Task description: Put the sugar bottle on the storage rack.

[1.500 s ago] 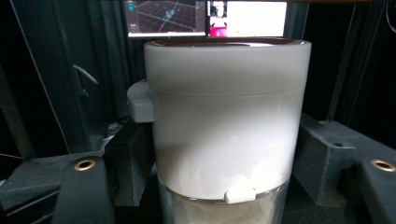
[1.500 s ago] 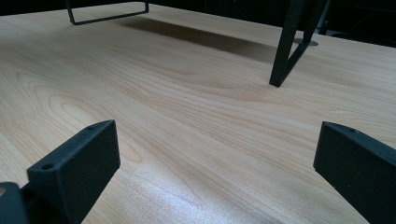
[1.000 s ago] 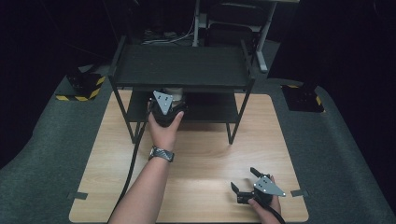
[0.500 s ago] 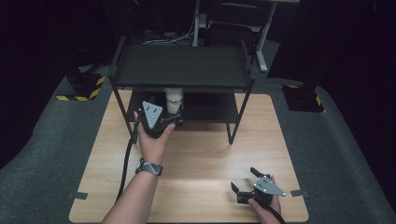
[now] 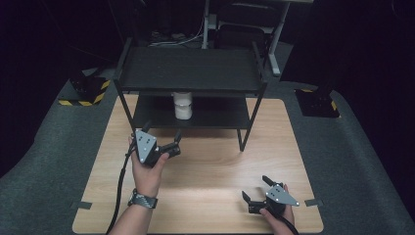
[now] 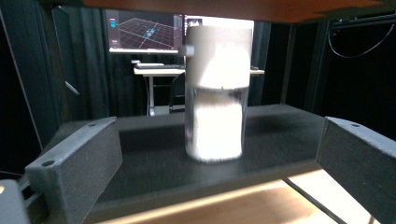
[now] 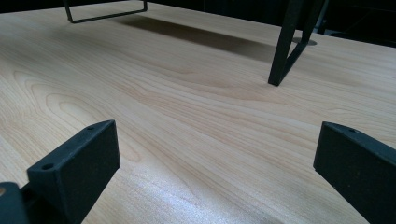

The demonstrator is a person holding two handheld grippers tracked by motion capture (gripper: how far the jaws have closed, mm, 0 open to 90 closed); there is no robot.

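**Jar set on the lower shelf, left gripper clear of it**

The left gripper [image 5: 161,139] hangs over the table just in front of the rack's lower shelf, its jaws spread wide and holding nothing. In the left gripper view the two black jaws stand well apart at either side, with the jar [image 6: 215,93] upright between and beyond them, not touched by either. The jar, clear-walled with white contents and a pale lid, stands on the lower shelf [image 5: 215,115] near its middle, under the top shelf.

The right gripper [image 5: 254,188] rests near the table's [image 5: 215,196] front right corner, also released and empty; its own view looks across bare wood toward a rack leg [image 7: 285,46].

Judged from how things lie, the placing looks done: the jar stands free on the shelf and only drawing the hand off remains.

The high view gives the layout, both hands and the rack on the table. The left gripper view alone shows the jar's fill, the gap round it, and a monitor [image 6: 142,31] behind the rack.
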